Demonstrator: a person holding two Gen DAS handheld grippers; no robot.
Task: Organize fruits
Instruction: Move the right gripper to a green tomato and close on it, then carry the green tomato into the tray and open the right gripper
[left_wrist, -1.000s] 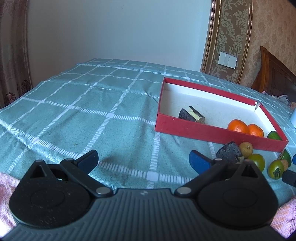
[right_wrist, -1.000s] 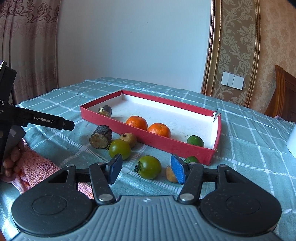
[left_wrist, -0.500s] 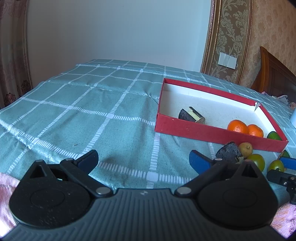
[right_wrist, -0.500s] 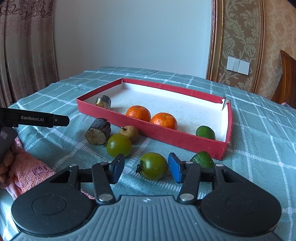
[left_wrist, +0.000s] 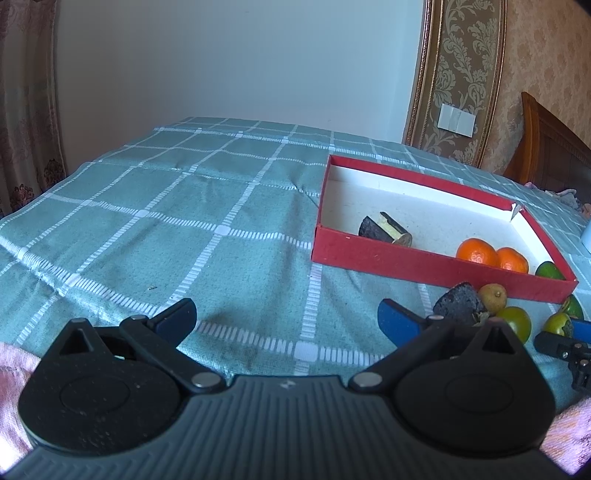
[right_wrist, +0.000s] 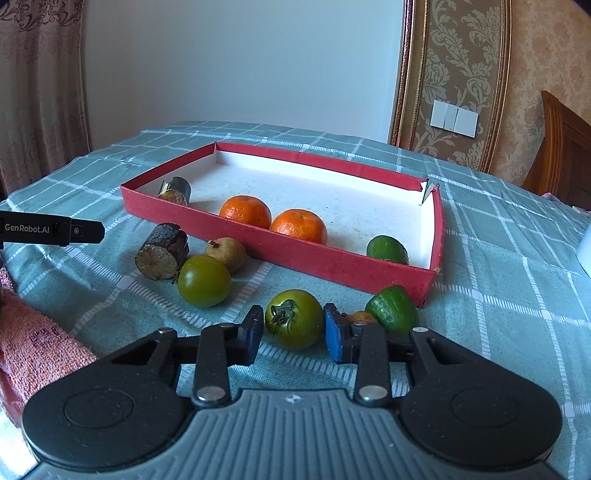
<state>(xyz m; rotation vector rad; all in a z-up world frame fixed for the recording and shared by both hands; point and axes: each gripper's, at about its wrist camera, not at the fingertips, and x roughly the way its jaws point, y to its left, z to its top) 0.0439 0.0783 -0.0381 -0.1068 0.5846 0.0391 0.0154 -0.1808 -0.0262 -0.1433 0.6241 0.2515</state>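
With the left gripper (left_wrist: 286, 319) idle and wide open, the right gripper (right_wrist: 293, 330) has advanced, its jaws closing around the green tomato (right_wrist: 294, 318) at lower centre, outside the red tray (right_wrist: 321, 258), making pickup imminent.

Green tomato (right_wrist: 294, 319) on cloth, calyx sideways, outside red box (right_wrist: 332, 264).

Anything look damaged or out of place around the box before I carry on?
Yes. The red box has a torn far right corner, its flap standing loose. Two dark log-like chunks sit among the fruit: one inside the box, one outside on the cloth.
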